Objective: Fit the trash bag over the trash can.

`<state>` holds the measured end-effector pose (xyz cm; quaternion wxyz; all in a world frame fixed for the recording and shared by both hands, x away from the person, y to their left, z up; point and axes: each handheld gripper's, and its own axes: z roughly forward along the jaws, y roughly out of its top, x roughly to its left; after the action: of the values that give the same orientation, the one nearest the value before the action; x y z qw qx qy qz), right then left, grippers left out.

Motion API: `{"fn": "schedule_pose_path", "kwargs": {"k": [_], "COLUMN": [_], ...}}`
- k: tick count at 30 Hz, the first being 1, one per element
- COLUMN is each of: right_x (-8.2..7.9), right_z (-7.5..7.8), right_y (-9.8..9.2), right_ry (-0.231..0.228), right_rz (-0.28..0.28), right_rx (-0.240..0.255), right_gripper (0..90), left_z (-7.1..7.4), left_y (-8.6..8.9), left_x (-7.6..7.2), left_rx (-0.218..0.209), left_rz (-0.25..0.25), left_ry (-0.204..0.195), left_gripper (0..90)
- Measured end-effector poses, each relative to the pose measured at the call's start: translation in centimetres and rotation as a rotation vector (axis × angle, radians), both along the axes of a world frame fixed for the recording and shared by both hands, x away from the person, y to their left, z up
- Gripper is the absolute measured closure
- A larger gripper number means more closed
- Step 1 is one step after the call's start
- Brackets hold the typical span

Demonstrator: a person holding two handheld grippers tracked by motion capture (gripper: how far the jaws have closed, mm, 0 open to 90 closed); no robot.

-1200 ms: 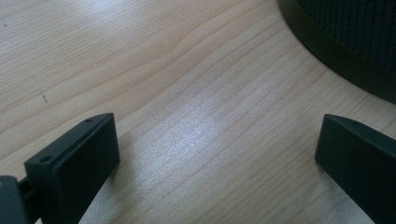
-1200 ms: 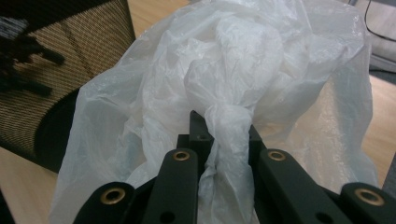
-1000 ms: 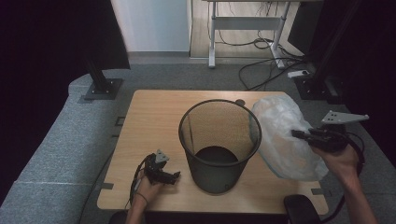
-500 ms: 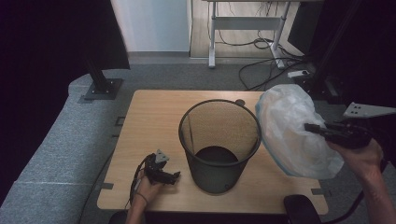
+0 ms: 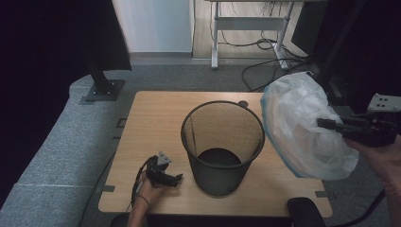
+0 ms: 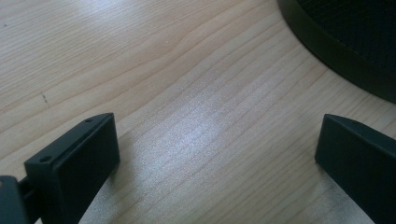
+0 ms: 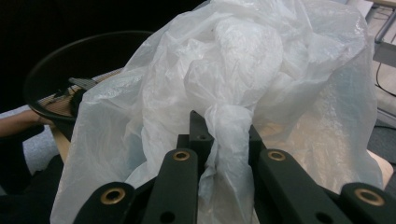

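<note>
My right tongs (image 5: 326, 124) clamp the plastic bag (image 5: 302, 127), seemingly beyond the surface (image 5: 151, 123) edge; left tongs (image 5: 176, 178) gape beside the bin (image 5: 222, 142).

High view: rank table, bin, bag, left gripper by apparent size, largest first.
1. Table, largest by far.
2. Bin and bag: they look about alike; the bag is lifted nearer the camera, so I won't rank them.
3. Left gripper, smallest.
</note>
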<state>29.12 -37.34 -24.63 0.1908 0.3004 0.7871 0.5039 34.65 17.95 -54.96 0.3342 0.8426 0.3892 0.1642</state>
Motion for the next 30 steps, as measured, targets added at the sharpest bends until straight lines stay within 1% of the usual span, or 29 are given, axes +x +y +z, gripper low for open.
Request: {"fn": "schedule_pose_path", "kwargs": {"k": [7,13,21,30], "right_x": [-0.6,-0.4,0.6,2.1], "right_z": [1.6,2.5,3.2,3.1], "right_y": [1.2,3.0,6.5,10.4], "right_ry": [-0.013,-0.014,-0.013,0.001], "right_rz": [0.046,0.105,0.189,0.275], "right_rx": [0.001,0.007,0.001,-0.007], "right_gripper": [81.2,81.1,81.1,81.0], "left_z": [0.0,0.0,0.0,0.0], "left_y": [0.0,0.0,0.0,0.0], "left_x": [0.0,0.0,0.0,0.0], "left_rx": [-0.001,-0.001,0.0,-0.001], "left_rz": [0.0,0.0,0.0,0.0], "left_ry": [0.0,0.001,0.001,0.001], "left_gripper": [0.0,0.0,0.0,0.0]}}
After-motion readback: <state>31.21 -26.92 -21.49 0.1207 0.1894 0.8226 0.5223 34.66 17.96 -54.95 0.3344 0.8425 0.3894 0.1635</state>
